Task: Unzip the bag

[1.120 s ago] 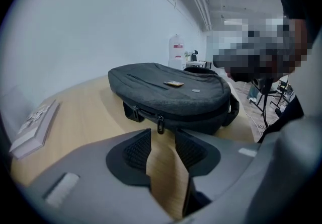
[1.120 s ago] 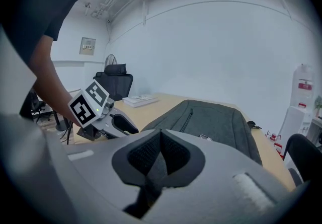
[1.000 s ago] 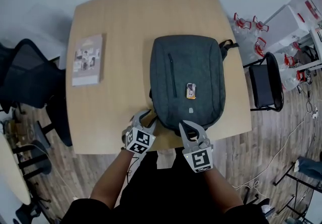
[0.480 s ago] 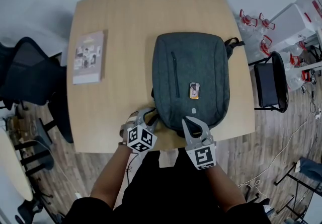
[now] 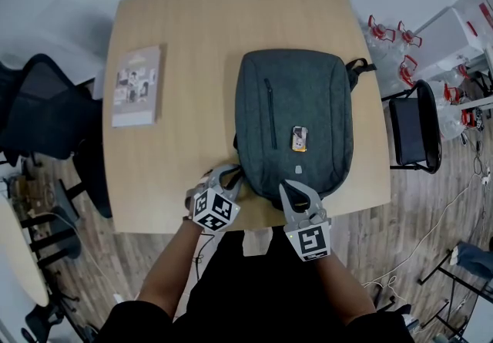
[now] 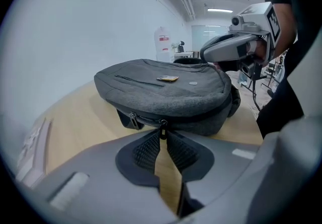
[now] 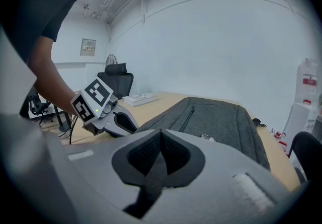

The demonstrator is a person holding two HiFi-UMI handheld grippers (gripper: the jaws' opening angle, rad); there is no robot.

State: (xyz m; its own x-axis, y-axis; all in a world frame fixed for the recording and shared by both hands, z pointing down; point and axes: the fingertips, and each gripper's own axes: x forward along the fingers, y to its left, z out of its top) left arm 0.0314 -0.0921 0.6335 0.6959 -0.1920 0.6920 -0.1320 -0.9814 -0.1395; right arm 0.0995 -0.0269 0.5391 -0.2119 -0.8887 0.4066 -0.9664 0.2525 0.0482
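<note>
A grey backpack (image 5: 293, 129) lies flat on the wooden table (image 5: 185, 33), its zipped end toward me. In the left gripper view a small zipper pull (image 6: 162, 130) hangs from that end. My left gripper (image 6: 162, 134) has its jaws closing, and the tips pinch the pull. From above, the left gripper (image 5: 233, 174) sits at the bag's near left corner. My right gripper (image 5: 287, 188) is on the bag's near edge, shut. A strip of grey bag fabric shows between its jaws (image 7: 161, 135).
A thin book (image 5: 137, 85) lies on the table's left part. A black office chair (image 5: 38, 122) stands left of the table. Another chair (image 5: 412, 133) and several red-capped bottles (image 5: 389, 41) stand to the right. The table's near edge (image 5: 254, 226) is just under my grippers.
The left gripper's jaws have narrowed at the bag's near left corner. The right gripper keeps its place on the bag's edge. The bag has not moved on the table.
</note>
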